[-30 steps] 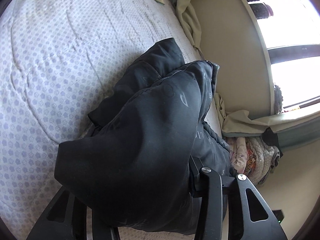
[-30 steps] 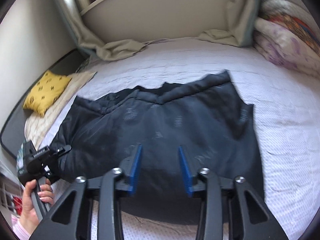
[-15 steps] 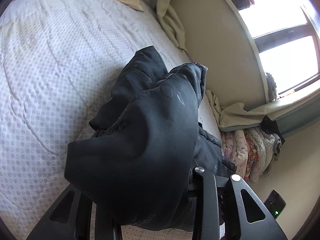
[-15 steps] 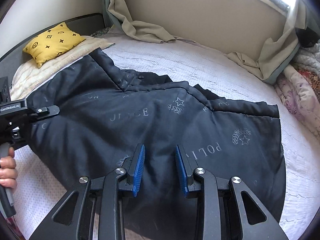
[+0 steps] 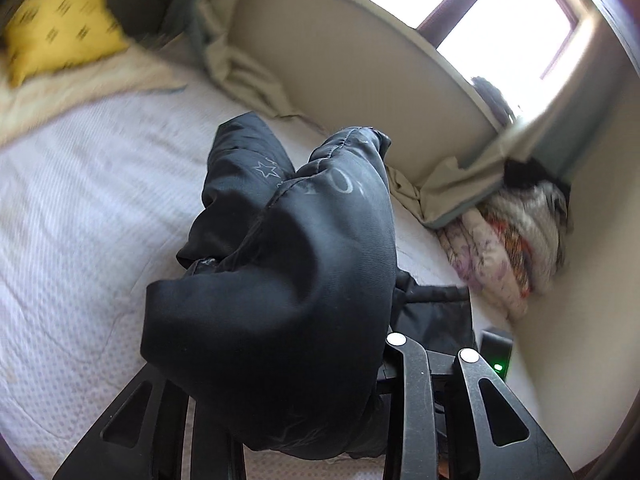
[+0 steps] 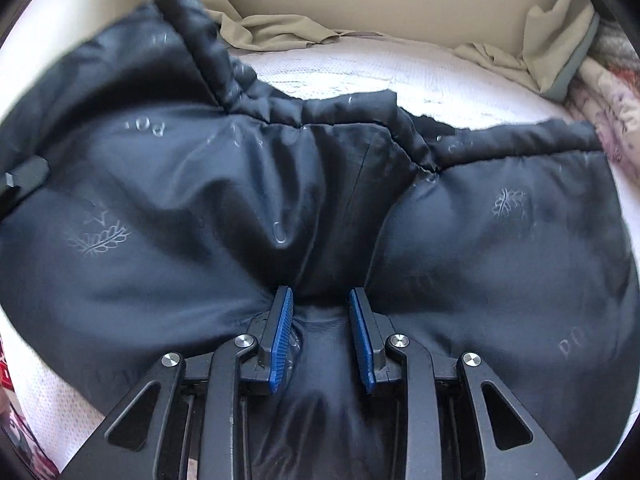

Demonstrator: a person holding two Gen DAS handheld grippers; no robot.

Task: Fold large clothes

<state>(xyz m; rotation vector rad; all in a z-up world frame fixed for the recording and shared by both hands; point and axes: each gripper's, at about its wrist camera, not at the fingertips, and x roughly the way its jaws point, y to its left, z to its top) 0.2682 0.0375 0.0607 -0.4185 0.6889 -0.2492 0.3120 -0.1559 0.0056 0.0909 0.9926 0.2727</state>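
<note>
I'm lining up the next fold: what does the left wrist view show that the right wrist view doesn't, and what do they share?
Only the left wrist view: the yellow patterned cushion, the bright window, and the dark garment bunched over the left gripper, hiding its fingertips.

Only the right wrist view: the right gripper with blue ribbed pads pinching a fold.

Both: the dark padded printed garment, the white quilted bedspread and the beige curtain.

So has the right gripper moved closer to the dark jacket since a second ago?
Yes. The right gripper has come down onto the dark jacket; its blue fingers now pinch a fold, and the beige curtain beyond the jacket sits nearer the frame's top.
</note>
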